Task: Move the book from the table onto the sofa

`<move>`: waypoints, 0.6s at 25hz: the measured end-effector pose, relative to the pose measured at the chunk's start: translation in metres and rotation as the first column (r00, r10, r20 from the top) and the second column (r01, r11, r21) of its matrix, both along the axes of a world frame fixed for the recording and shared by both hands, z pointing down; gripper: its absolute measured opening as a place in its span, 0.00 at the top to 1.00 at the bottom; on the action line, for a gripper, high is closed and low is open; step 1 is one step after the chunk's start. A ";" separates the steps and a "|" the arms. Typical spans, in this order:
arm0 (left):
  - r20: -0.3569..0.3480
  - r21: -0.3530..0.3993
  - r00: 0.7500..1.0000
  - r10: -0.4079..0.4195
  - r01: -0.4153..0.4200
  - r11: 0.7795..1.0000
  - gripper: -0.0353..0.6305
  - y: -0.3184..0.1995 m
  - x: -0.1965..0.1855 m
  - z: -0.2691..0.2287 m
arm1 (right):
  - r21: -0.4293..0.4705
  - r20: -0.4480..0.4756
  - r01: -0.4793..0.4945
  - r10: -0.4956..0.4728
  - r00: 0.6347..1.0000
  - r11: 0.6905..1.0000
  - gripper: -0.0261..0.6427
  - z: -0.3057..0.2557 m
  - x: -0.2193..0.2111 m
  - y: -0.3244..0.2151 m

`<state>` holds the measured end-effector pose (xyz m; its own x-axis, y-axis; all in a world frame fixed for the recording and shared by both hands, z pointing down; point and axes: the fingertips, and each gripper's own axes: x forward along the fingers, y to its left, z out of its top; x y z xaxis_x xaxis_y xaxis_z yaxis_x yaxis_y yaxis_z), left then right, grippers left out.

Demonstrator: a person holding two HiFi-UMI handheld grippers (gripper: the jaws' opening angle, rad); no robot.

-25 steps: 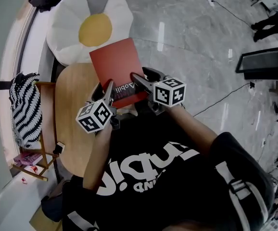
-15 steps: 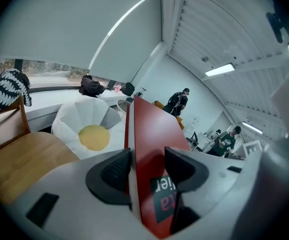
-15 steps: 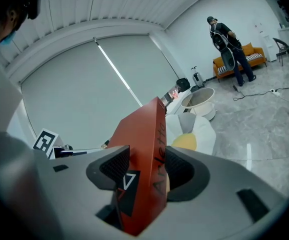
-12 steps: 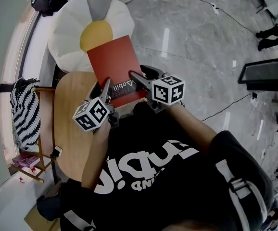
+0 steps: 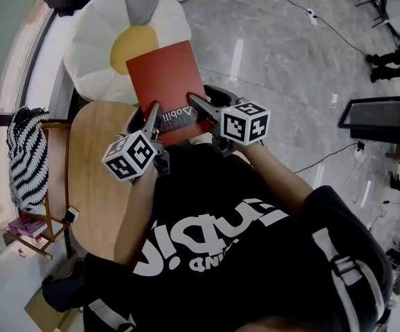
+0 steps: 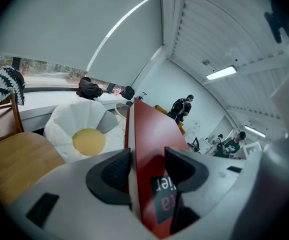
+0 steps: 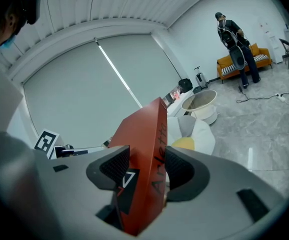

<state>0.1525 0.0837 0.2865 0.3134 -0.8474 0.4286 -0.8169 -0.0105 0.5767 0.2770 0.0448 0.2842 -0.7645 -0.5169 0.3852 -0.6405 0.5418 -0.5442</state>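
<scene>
A red book (image 5: 165, 80) hangs in the air over the far edge of the round wooden table (image 5: 96, 171), reaching above the white flower-shaped sofa (image 5: 93, 47) with its yellow centre. My left gripper (image 5: 153, 114) is shut on the book's near left edge, my right gripper (image 5: 197, 106) on its near right edge. In the left gripper view the red book (image 6: 152, 129) stands on edge between the dark pads (image 6: 115, 171), and the flower sofa (image 6: 69, 121) lies ahead. The right gripper view shows the book (image 7: 144, 129) clamped on its spine side, with the sofa (image 7: 200, 134) behind it.
A wooden chair with a zebra-striped cloth (image 5: 25, 159) stands left of the table. A dark screen (image 5: 383, 120) sits on the grey floor at the right, with a cable beside it. People stand far off (image 7: 232, 31). A pale basin (image 7: 200, 104) lies beyond the sofa.
Both grippers have carried the book away from the table toward the flower sofa; it now covers more of the yellow centre. The grips are unchanged.
</scene>
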 end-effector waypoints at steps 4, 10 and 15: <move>0.015 0.006 1.000 -0.004 0.004 1.000 0.62 -0.015 -0.002 0.001 | -0.013 0.007 0.006 -0.006 1.000 1.000 0.64 0.004 -0.002 -0.014; 0.003 0.001 1.000 -0.024 0.024 1.000 0.62 -0.046 -0.016 0.010 | -0.014 0.006 0.012 -0.012 1.000 1.000 0.64 0.011 -0.016 -0.048; -0.001 -0.013 0.999 -0.034 0.034 0.999 0.62 -0.084 -0.029 0.017 | -0.031 0.003 0.023 -0.023 1.000 0.999 0.64 0.019 -0.029 -0.086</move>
<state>0.1233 -0.0008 0.3037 0.2848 -0.8522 0.4388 -0.8158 0.0250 0.5778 0.2479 -0.0413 0.3034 -0.7769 -0.4871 0.3990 -0.6269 0.5390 -0.5626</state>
